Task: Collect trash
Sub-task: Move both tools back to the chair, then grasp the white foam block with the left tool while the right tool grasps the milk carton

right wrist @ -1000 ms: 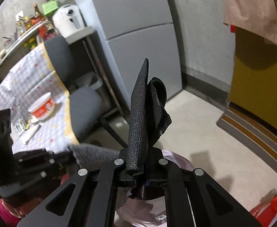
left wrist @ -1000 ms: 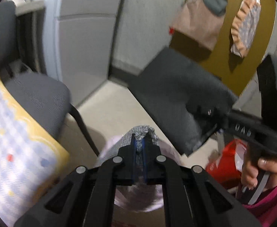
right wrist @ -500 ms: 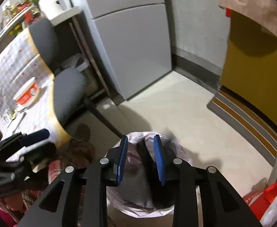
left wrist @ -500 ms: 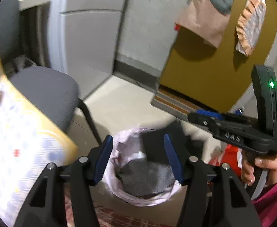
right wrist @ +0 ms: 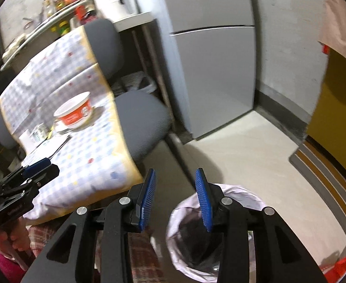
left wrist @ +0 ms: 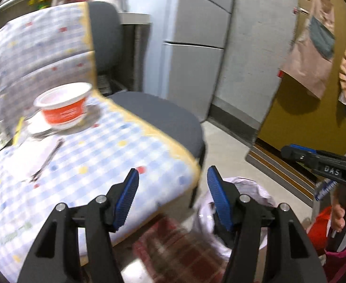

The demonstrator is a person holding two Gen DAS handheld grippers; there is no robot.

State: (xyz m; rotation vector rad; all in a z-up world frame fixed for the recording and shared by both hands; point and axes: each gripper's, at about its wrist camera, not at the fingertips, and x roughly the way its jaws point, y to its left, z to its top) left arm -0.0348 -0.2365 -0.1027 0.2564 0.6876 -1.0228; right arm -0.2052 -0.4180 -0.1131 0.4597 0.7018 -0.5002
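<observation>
Left claw seen with jaws opening, nothing between them, over the edge of the checked counter. Right claw likewise opening and empty, just above the lined bin; dark trash lies inside. A red-and-white bowl sits on the counter.

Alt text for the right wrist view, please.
The right gripper, fingers opening and empty, hangs over a lined trash bin with dark cloth inside. To the left, a checked tablecloth holds a red-and-white bowl, beside a grey chair.
</observation>
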